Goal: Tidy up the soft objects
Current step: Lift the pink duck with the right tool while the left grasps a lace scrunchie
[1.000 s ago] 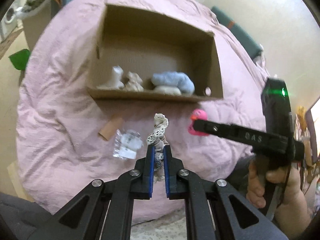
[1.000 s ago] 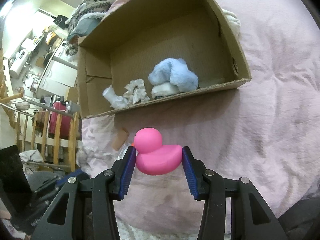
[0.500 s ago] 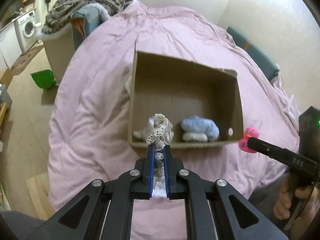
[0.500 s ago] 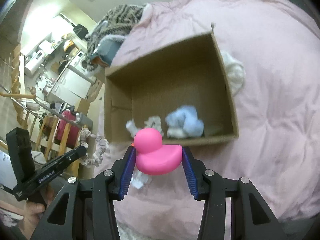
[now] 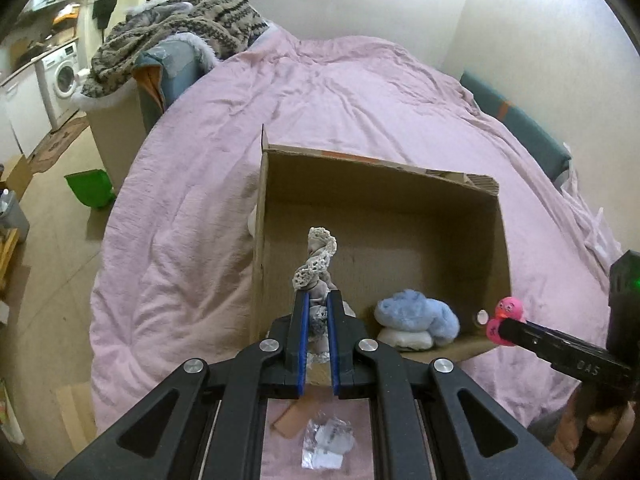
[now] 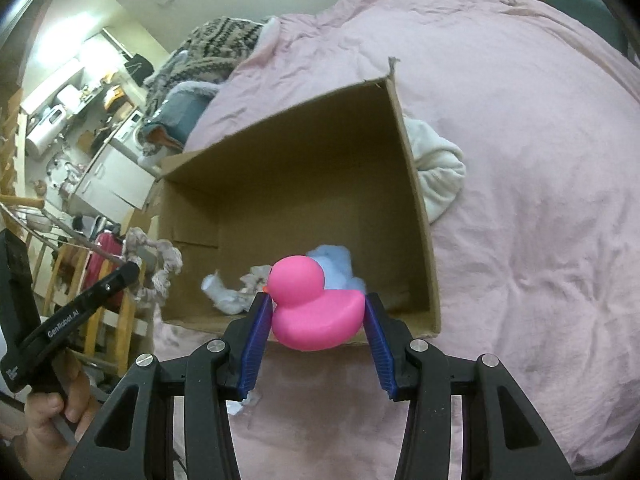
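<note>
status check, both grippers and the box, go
Left gripper shut on lace scrunchie. Right gripper shut on pink duck. Both near cardboard box front edge. Nothing blocking.

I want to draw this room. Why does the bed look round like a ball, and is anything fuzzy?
Both cameras are fisheye, so the pink bed bulges and the corners go dark. In the right wrist view the duck is sharp, but the socks in the box look smeared.
</note>
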The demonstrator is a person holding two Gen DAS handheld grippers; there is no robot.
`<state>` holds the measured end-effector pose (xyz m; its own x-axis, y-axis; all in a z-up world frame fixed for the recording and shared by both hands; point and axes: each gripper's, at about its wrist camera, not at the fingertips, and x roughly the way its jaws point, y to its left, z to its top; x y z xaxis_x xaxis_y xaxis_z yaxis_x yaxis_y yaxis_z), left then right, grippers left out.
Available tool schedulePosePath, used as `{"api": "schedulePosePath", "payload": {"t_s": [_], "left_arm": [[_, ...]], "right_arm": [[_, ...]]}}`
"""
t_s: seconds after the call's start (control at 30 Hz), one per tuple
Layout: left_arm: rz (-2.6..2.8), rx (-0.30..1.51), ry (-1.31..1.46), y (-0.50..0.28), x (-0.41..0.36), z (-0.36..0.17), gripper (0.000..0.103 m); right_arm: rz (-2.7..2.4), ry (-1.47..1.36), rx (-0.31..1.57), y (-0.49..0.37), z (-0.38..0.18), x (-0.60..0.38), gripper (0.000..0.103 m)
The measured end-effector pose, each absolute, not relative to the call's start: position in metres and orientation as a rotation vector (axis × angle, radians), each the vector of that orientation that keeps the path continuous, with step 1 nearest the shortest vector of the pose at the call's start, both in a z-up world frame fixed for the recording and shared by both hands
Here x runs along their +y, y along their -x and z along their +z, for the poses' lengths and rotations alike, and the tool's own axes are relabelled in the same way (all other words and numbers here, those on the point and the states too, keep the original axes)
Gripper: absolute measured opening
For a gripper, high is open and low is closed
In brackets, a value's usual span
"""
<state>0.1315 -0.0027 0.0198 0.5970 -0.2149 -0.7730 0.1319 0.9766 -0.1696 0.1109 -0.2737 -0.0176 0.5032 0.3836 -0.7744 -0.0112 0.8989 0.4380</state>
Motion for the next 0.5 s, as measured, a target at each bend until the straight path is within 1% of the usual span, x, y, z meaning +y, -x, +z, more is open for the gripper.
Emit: {"api": "schedulePosePath", "payload": {"t_s": [0.27,0.5], "left_arm": [[-0.192,0.941,0.091,-0.135,-0.006,0.001,0.008],[-0.17,0.933,0.064,-0.132,-0.01,-0.001,0.008]], "right_arm": [[0.223,-0.403,1.066,-0.113,-0.033,-0.269,0.05],[0.211,-0.37,1.101,-0.116,-0.043,-0.262,0.049]]}}
